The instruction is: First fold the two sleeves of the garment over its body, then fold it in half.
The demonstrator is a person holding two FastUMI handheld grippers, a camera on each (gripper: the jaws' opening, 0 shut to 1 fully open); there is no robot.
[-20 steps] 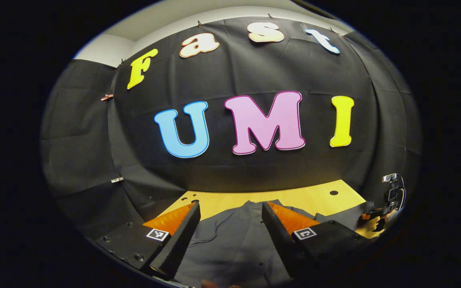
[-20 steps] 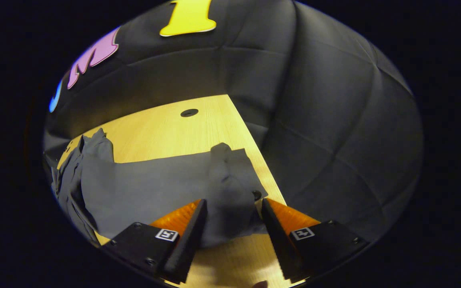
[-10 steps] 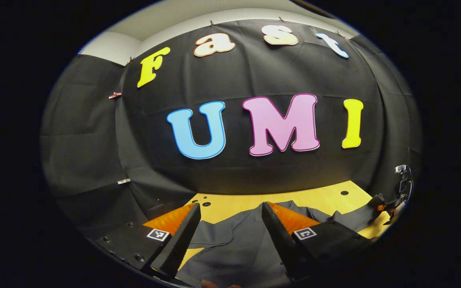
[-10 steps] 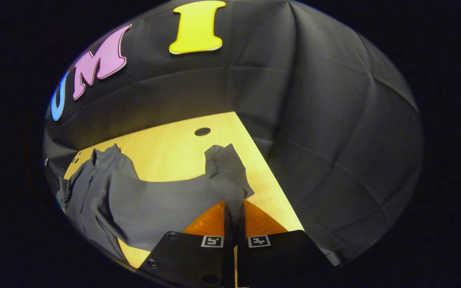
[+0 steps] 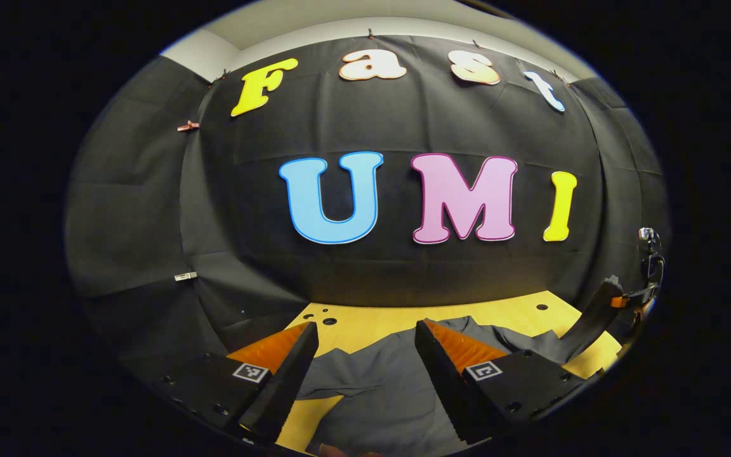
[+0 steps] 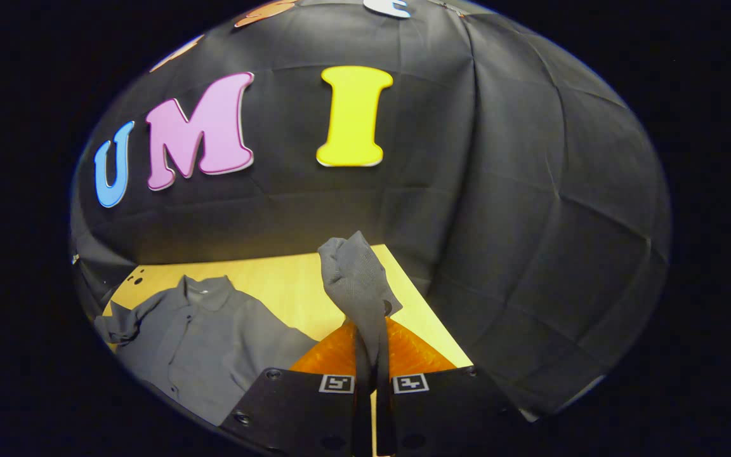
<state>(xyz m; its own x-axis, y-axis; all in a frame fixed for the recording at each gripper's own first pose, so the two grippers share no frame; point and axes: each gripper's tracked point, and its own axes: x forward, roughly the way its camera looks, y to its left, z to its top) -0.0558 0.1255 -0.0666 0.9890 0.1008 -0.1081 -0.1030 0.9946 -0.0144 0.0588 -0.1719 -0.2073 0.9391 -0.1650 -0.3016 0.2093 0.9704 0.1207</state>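
A dark grey collared shirt (image 6: 200,336) lies on the wooden table (image 6: 276,279), its collar toward the back wall. My right gripper (image 6: 370,365) is shut on the cuff end of one sleeve (image 6: 356,276), which sticks up between the fingers, lifted off the table. In the left gripper view that raised sleeve (image 5: 594,314) slants up to the right gripper (image 5: 648,279) at the far right. My left gripper (image 5: 365,362) hangs open above the shirt's body (image 5: 378,381), nothing between its fingers.
The table (image 5: 499,314) has round holes near its back edge, one hole (image 5: 541,307) at the right and small holes (image 5: 324,320) at the left. Black cloth walls close the booth behind and on both sides of the table.
The right gripper closed on the sleeve end and lifted it off the table, tilting upward. The left gripper stayed open and drifted slightly over the shirt.
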